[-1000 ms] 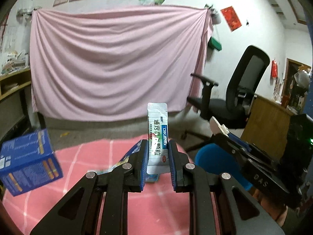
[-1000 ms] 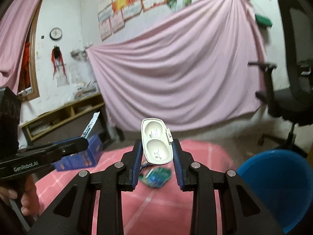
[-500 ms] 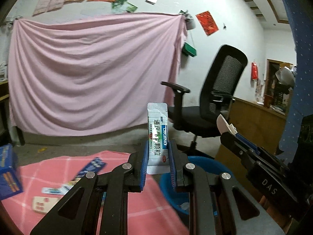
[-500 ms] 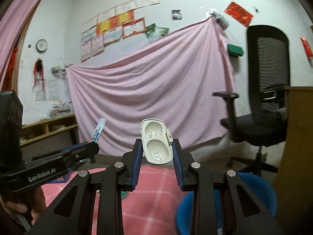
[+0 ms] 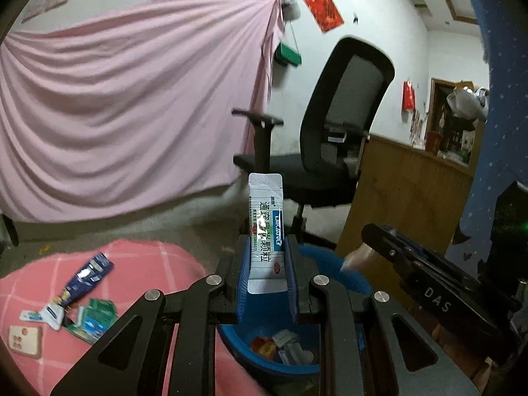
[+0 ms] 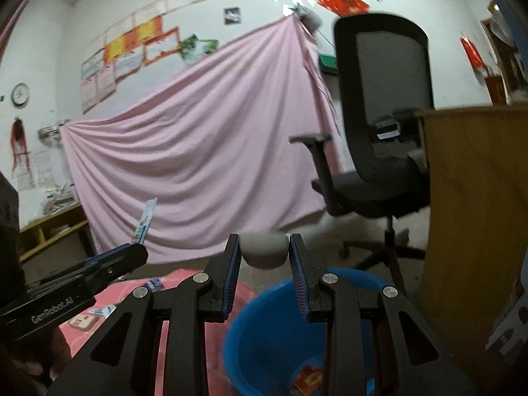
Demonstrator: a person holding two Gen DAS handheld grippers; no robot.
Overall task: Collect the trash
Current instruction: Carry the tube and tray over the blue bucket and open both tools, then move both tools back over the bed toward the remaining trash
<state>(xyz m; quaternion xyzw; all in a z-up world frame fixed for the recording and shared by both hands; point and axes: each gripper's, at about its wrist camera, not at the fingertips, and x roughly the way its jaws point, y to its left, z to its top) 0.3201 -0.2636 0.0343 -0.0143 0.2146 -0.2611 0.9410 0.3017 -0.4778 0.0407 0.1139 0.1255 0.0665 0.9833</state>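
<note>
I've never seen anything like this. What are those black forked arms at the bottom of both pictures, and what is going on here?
There is no robot here. A person carries a hand-held two-fingered tool in each hand, and each tool has a wide-angle camera that looks forward along its fingers. So each picture is the view from one hand.

In the left hand's view, the left tool pinches an upright white sachet. In the right hand's view, the right tool holds a pale rounded piece of plastic, too blurred to name.

Below both tools is a blue bucket with some rubbish already in it. Beside it lies a pink checked cloth with more wrappers scattered on it. Behind stand a black office chair and a hanging pink sheet.
</note>
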